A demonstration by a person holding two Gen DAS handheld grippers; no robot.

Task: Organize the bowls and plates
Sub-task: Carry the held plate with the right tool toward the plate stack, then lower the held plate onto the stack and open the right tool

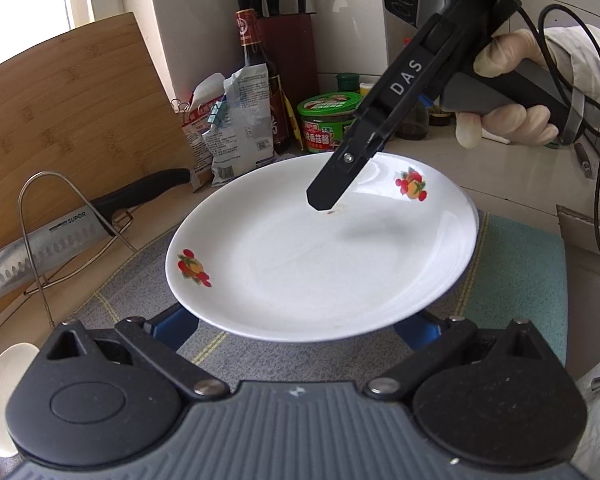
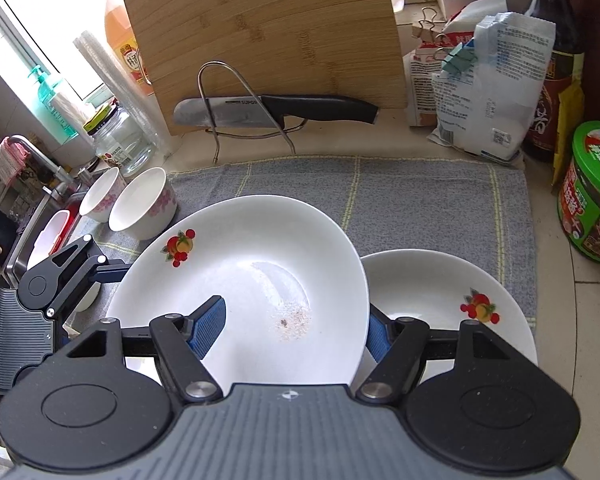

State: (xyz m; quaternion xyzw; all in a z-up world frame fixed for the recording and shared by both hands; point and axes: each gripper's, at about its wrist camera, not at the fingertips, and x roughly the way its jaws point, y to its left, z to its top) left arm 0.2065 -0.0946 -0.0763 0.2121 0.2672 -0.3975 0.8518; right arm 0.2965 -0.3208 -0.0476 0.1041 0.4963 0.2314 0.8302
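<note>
we're over the counter w/ a white plate (image 2: 260,248) carried above the grey checked mat (image 2: 420,200). it has fruit prints on its rim and a small brown speck near the middle. our right gripper (image 2: 296,332) has it by the near edge: one blue pad (image 2: 206,330) lies on top of the plate's inner face, the other pad (image 2: 378,338) sits under/outside the rim, so the jaws are partway closed and pinching the plate. in the left wrist view that same gripper (image 1: 326,200) comes down from upper right, tip on the plate's far side, a gloved hand (image 1: 508,116) round its handle.

our left gripper (image 1: 296,328) is at the opposite edge of the plate (image 1: 320,256). its blue fingers (image 1: 172,326) poke out on either side below the rim, but the plate covers the tips, so we can't tell if they grip it or just sit spread beneath.

a 2nd white plate (image 2: 460,292), same fruit print, lies flat on the mat just right of and below the held one. two white bowls (image 2: 144,208) w/ pink pattern stand at the mat's left end, by the sink. behind: a knife (image 2: 276,110) on a wire stand, a bamboo cutting board (image 2: 268,32) leaning on the wall, clipped bags (image 2: 484,92), a dark bottle (image 2: 556,60) and a green tin (image 2: 592,200) at right.
</note>
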